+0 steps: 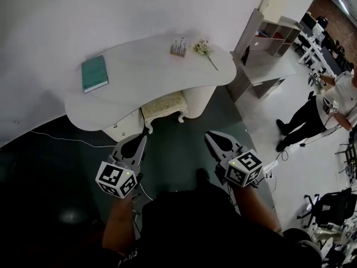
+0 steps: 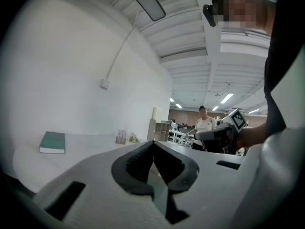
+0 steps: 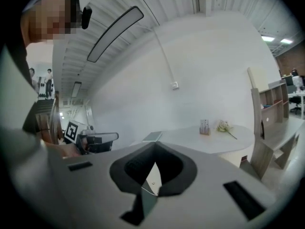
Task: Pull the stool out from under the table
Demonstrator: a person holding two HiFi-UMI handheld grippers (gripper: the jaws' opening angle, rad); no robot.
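The stool (image 1: 163, 106), with a cream cushioned top and white carved legs, stands tucked partly under the white curved table (image 1: 145, 66). My left gripper (image 1: 145, 134) hangs just in front of the stool's near left corner, shut and holding nothing. My right gripper (image 1: 208, 135) is level with it, to the right of the stool, also shut and empty. In the left gripper view the closed jaws (image 2: 152, 142) point over the tabletop. The right gripper view shows its shut jaws (image 3: 153, 146) aimed at the table (image 3: 214, 140). The stool is hidden in both gripper views.
On the table lie a teal book (image 1: 95, 73), a small holder (image 1: 178, 46) and a flower sprig (image 1: 204, 50). A shelf unit (image 1: 268, 35) stands to the right of the table. A person (image 1: 323, 108) stands at the far right, near an office chair (image 1: 329, 205).
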